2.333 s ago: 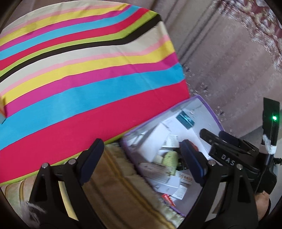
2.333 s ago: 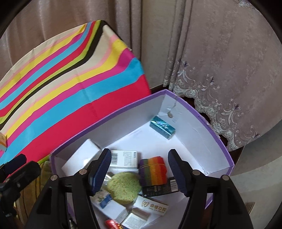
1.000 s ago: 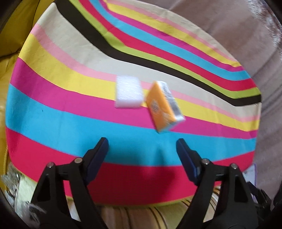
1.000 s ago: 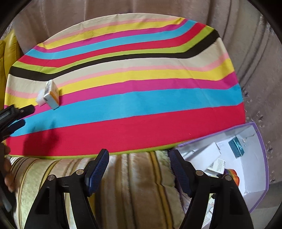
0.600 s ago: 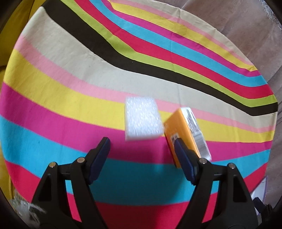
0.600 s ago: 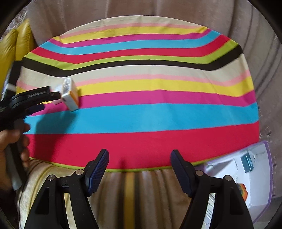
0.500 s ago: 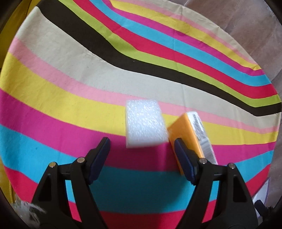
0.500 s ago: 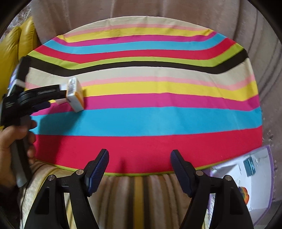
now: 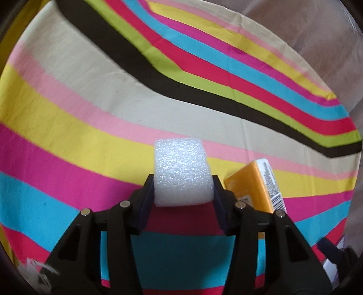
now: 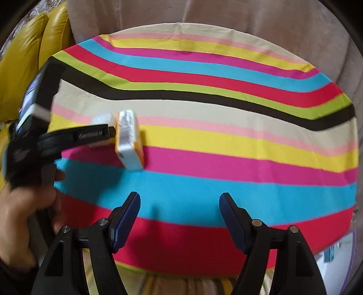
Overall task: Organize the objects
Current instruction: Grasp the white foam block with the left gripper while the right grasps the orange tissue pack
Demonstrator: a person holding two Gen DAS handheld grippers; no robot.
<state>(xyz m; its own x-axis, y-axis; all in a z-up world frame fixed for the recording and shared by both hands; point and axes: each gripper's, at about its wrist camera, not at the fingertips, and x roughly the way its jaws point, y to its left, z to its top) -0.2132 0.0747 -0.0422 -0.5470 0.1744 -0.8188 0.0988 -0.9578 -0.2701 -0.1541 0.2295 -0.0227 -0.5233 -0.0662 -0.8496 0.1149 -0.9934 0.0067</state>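
Note:
A white foam block (image 9: pixel 182 173) sits between the jaws of my left gripper (image 9: pixel 183 192), which is shut on it just over the striped tablecloth (image 9: pixel 90 109). An orange box with a barcode (image 9: pixel 256 188) stands on edge right beside it. In the right wrist view the left gripper (image 10: pixel 99 133) shows side-on at the left, with the foam block (image 10: pixel 102 118) mostly hidden behind it and the orange box (image 10: pixel 129 140) next to it. My right gripper (image 10: pixel 179 204) is open and empty over the blue stripe, well right of the box.
The round table has a striped cloth (image 10: pixel 226 136). A yellow sofa (image 10: pixel 20 56) is at the far left and a curtain (image 10: pixel 204 13) behind. A purple-edged white box (image 10: pixel 338 251) with small items sits low at the right.
My left gripper has moved forward around the foam block and closed on it. The right gripper has swung a little further left along the table; the storage box has slid toward the frame's edge.

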